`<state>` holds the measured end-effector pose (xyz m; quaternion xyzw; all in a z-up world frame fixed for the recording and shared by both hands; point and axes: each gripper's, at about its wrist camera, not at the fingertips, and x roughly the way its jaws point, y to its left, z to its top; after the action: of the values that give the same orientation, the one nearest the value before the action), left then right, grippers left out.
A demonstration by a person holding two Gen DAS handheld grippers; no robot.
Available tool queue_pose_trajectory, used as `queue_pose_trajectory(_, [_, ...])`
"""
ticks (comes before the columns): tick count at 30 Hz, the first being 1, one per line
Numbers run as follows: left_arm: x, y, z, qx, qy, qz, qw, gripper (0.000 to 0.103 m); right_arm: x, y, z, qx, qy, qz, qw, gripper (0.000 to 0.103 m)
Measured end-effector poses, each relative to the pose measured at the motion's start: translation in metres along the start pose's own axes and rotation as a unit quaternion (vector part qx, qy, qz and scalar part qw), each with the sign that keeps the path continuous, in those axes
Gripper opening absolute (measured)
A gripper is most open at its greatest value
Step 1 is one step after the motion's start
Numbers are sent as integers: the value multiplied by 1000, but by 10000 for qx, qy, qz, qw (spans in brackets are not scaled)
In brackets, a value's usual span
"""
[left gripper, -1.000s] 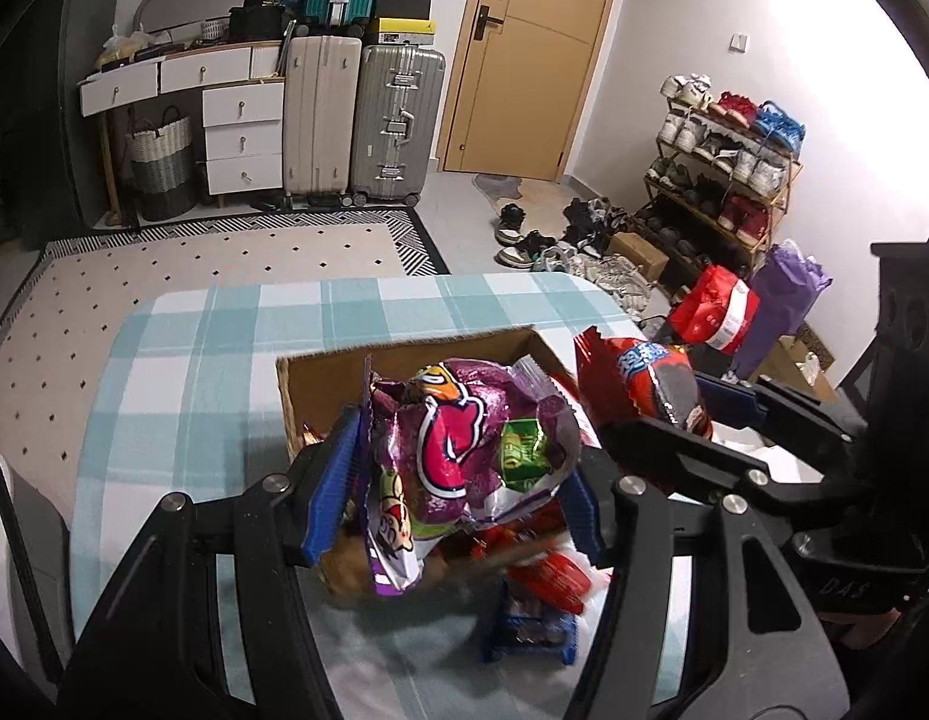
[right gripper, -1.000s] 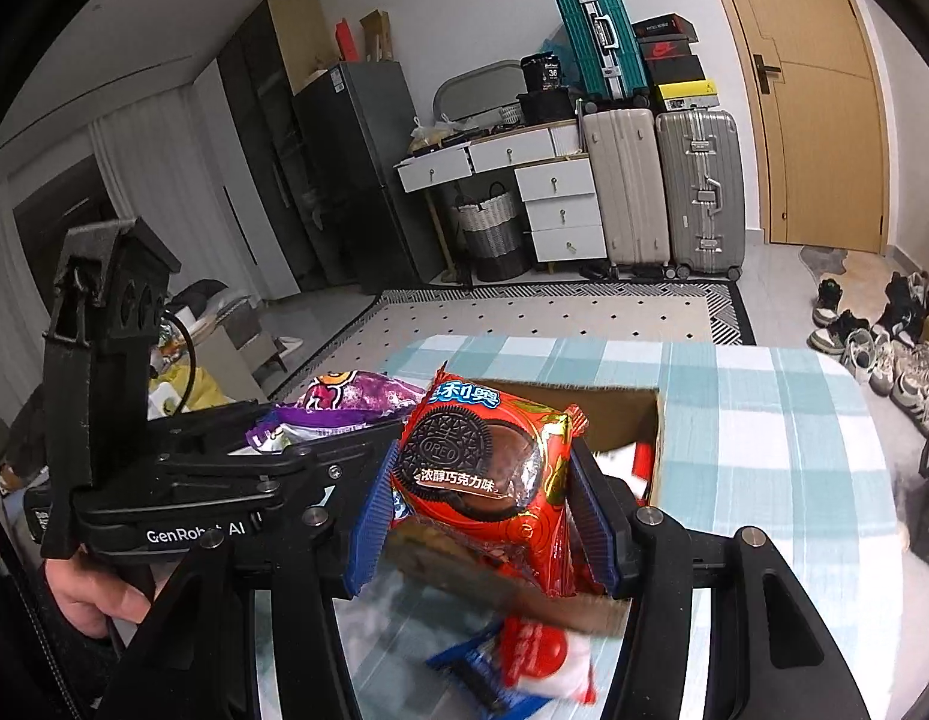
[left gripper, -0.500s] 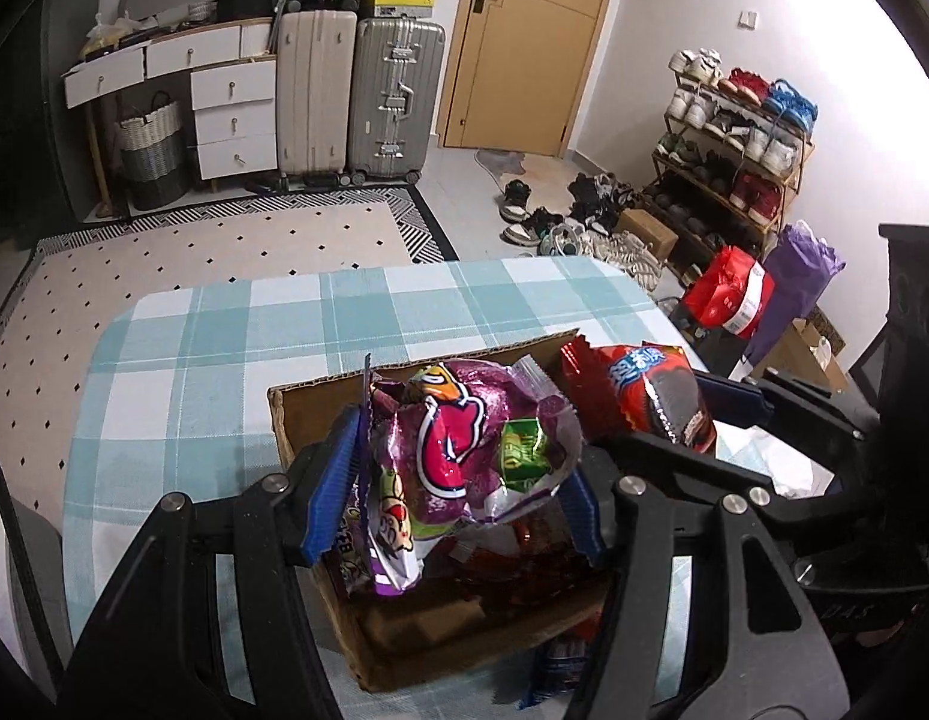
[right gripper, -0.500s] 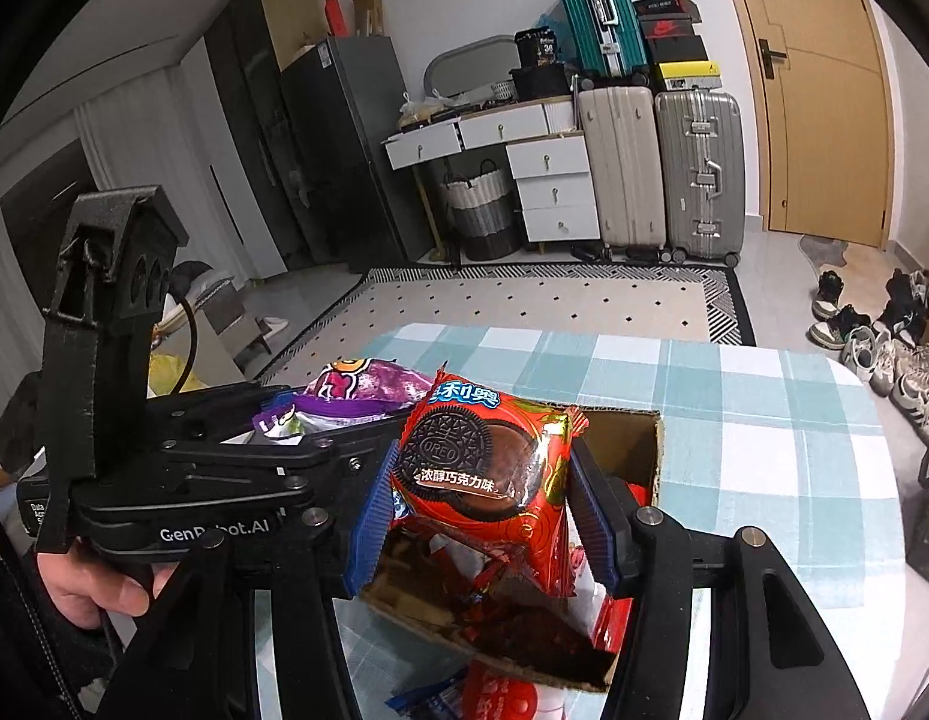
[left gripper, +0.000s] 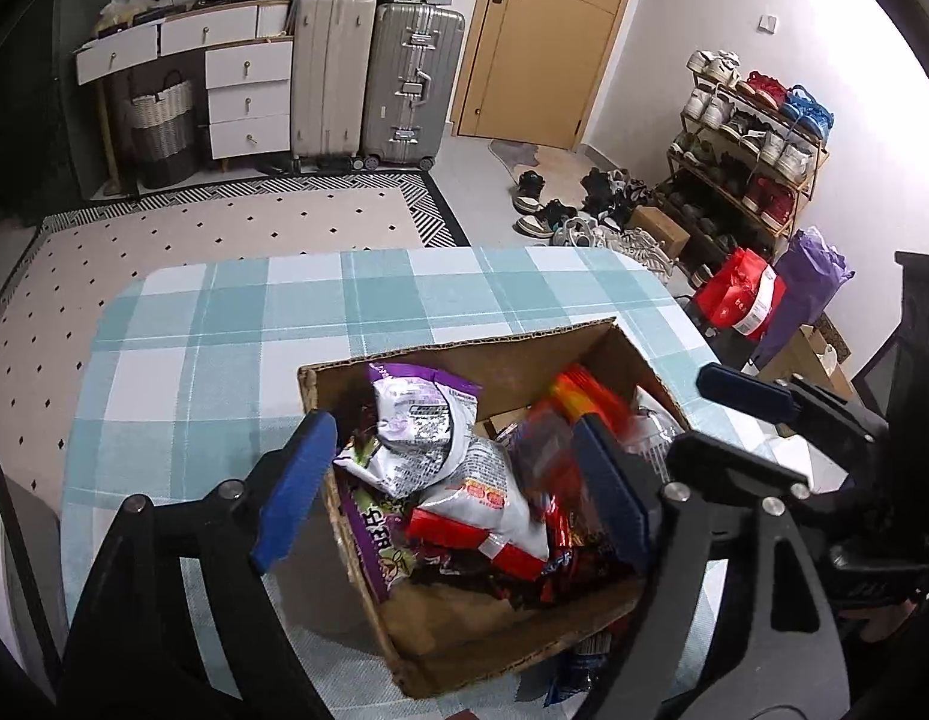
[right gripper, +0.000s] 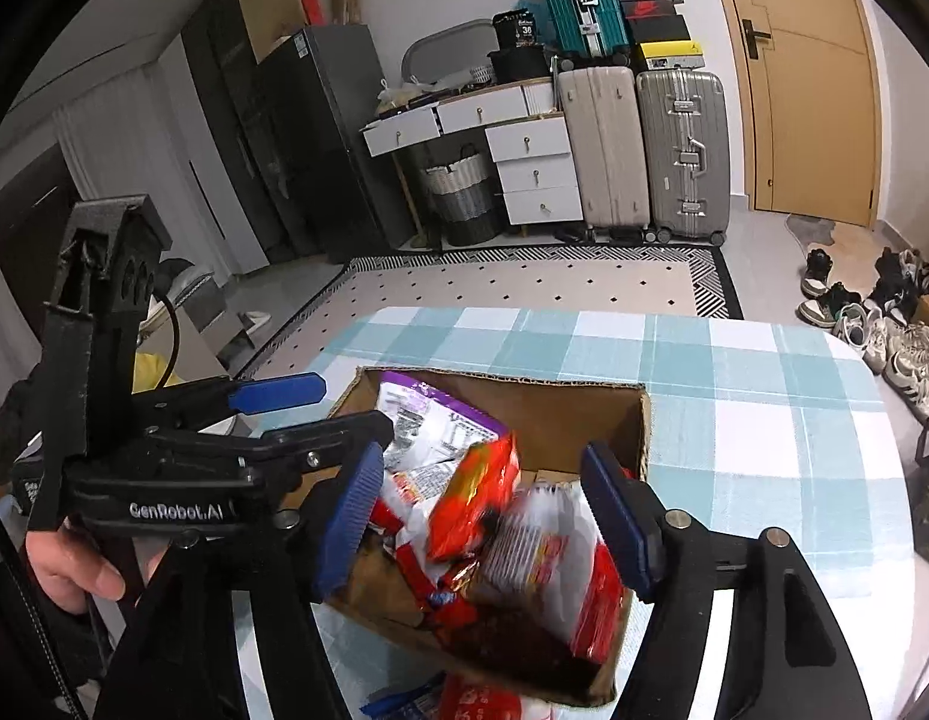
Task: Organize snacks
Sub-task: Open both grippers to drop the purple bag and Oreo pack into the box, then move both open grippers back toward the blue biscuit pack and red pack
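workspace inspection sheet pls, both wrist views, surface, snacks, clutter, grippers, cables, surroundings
surface: table with a blue-and-white checked cloth, far half bare.
job's things: open cardboard box near the front edge, heaped with snacks; purple-and-silver bag on top at its left, red packet blurred, apparently dropping in.
clutter: a blue-and-red packet on the cloth just outside the box's near wall.
grippers: left gripper and right gripper both over the box, jaws opening, pads pressing on nothing.
cables: one black cable looping behind the left gripper.
surroundings: suitcases, white drawers, wooden door, shoe rack, patterned rug.
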<state>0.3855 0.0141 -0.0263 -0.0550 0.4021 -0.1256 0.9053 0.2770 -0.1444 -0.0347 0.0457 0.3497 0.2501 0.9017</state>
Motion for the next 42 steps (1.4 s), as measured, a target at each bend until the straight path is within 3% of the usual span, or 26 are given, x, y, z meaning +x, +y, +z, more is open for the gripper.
queue_pose_trajectory(20, [-96,-30,-41,137,-371,289,9988,83,-97,39,-26,-233,-538,-41,9983,79])
queue_pose_trajectory(42, [-178,-73,-109,182,-716,493,9960,87,-185,71,-97,-136,-948,-58,9954,96])
